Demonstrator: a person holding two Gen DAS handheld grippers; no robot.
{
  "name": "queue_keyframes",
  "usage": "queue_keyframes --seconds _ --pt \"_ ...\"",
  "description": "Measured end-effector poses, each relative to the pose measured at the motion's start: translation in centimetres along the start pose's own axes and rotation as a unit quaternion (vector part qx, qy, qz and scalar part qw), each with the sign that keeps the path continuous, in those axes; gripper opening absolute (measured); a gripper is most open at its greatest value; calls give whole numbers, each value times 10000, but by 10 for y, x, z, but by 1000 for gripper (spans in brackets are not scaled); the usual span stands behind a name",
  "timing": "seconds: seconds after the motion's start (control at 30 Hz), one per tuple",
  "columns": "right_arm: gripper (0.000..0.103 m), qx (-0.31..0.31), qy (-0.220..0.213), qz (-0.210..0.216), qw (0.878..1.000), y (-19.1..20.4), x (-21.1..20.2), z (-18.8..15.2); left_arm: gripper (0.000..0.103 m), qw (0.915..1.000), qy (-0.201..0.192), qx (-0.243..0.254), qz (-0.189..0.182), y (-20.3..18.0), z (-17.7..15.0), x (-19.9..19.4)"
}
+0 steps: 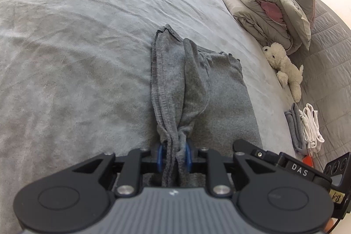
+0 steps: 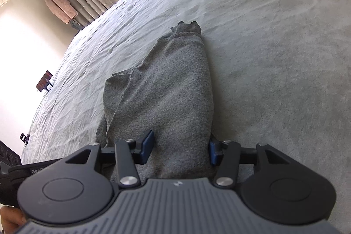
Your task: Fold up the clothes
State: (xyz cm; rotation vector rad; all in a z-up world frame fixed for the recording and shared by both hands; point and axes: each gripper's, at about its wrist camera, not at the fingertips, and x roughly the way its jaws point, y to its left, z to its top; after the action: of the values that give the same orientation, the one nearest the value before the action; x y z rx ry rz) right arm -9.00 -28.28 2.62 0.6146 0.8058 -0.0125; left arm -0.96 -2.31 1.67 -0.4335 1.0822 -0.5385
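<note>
Fleecy grey bedspread | knit grey garment, bunched | left tongs apparently pinching

A wide bed under a pale grey, lightly wrinkled plush cover carries a dark grey knit garment, partly folded, lying near its middle. Toward one edge sit a folded grey quilt, a white plush dog just beside it, and a small stack of folded grey clothes touching folded white clothes.
</note>
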Motion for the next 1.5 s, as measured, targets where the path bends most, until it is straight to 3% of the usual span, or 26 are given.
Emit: queue_keyframes --seconds 0.13,0.43,0.6,0.83,1.0,1.13,1.37,1.5 --pt "41 -81 -30 -60 9999 3 0 -1 20 10000 7 -37 -8 1 0 1" --pt "44 -57 -41 -72 9999 3 2 -1 28 9999 16 -124 -96 3 1 5" --pt "39 -338 -116 -229 9991 12 1 -4 22 9999 -103 82 49 -4 -2 3" --pt "35 -508 -164 -311 9981 17 1 -4 22 9999 -82 64 -3 -3 0 6" --pt "35 -527 -170 -335 9979 19 2 -4 28 9999 -87 91 -54 -4 -1 6" --pt "35 -687 -213 -422 9965 24 1 -6 22 9993 -196 303 94 -10 -4 6" --pt "32 -1188 -331 -670 9901 36 2 -10 18 9995 -253 186 -44 -7 -4 3" --pt "29 -2137 -583 -1089 9690 59 3 -23 18 9986 -404 341 -93 -15 -7 -3"
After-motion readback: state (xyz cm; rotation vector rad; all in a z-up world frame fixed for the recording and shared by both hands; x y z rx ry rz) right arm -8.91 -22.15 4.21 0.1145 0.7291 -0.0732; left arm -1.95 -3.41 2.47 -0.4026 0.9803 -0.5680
